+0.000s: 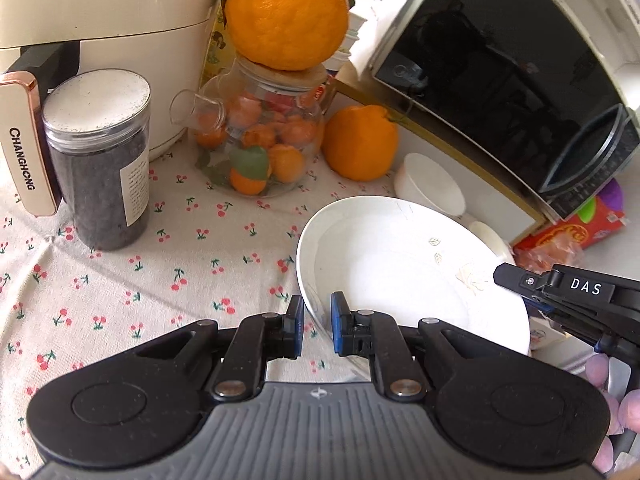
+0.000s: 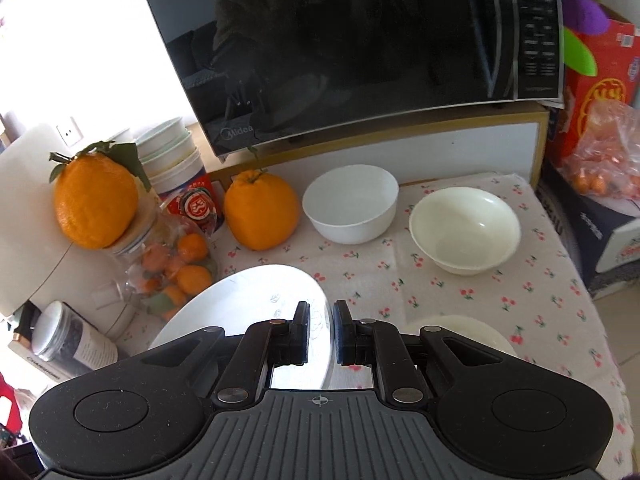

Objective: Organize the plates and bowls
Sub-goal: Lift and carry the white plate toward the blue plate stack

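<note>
Left wrist view: black-fronted microwave (image 1: pixel 500 92) fills the upper right, raised on a white, gold-edged stand. Cream air fryer (image 1: pixel 100 20) with a handle marked CHANGHONG takes the upper left. Both stand on a cherry-print tablecloth (image 1: pixel 140 272).

Large round white plate with faint leaf marks (image 1: pixel 400 264) is tilted, its near-left rim clamped between the blue pads of the left gripper (image 1: pixel 317 326); fingers close together on that rim. The right gripper (image 1: pixel 560 296), black and marked DAS, reaches the plate's right edge.

Right wrist view: same plate (image 2: pixel 248 308) at lower left, its right rim running between the fingers of the right gripper (image 2: pixel 321 330), which are pinched onto it. So the plate is held at both sides, above the cloth. Microwave (image 2: pixel 360 48) dominates the top.

Behind the plate: cream-coloured wide bowl (image 2: pixel 464 232) at right, and a white deeper bowl (image 2: pixel 352 204) just left of it, both upright on the cloth, apart from each other. Another pale rounded dish (image 2: pixel 476 332) shows partly behind the right gripper; shape unclear.

Large orange citrus fruit (image 1: pixel 286 12) sits on the lid of a glass jug of small oranges (image 1: pixel 260 144). Second orange citrus fruit (image 1: pixel 360 142) rests beside the jug. Clear canister of dark grains (image 1: pixel 100 160) stands just in front of the fryer handle.
</note>
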Tool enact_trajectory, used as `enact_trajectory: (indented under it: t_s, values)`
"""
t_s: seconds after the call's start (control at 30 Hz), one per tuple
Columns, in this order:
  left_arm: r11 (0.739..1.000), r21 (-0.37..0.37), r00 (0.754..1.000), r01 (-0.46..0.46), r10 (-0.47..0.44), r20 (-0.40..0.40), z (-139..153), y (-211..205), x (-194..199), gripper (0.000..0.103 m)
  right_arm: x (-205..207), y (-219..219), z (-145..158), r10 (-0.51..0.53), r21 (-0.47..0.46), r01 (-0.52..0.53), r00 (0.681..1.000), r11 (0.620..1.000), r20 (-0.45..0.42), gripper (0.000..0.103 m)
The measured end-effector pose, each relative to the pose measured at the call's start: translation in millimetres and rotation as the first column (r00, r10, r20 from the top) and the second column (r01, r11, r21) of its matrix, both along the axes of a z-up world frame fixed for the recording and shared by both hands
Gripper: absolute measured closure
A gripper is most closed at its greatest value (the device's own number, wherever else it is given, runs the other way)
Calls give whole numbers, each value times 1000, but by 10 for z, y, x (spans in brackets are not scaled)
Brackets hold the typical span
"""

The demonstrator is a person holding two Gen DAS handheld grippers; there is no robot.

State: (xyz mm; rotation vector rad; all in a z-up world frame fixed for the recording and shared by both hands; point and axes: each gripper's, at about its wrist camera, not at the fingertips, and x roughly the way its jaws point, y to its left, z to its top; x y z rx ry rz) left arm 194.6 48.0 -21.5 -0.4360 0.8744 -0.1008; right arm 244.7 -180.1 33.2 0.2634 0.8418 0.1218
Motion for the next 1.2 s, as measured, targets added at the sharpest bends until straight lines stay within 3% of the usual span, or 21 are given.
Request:
enact_trajectory:
  t_s: [0.53,1.2]
  values:
    - [988,29,988,152,-152,-6,12,-54,-400,91,-784,-223,63,-35,21,36,997,999,-62,90]
    - [948,200,967,249,-254,2,0,-182,-686,91,-1260,-168,-96,1,-45,-10,981,999,-192,90]
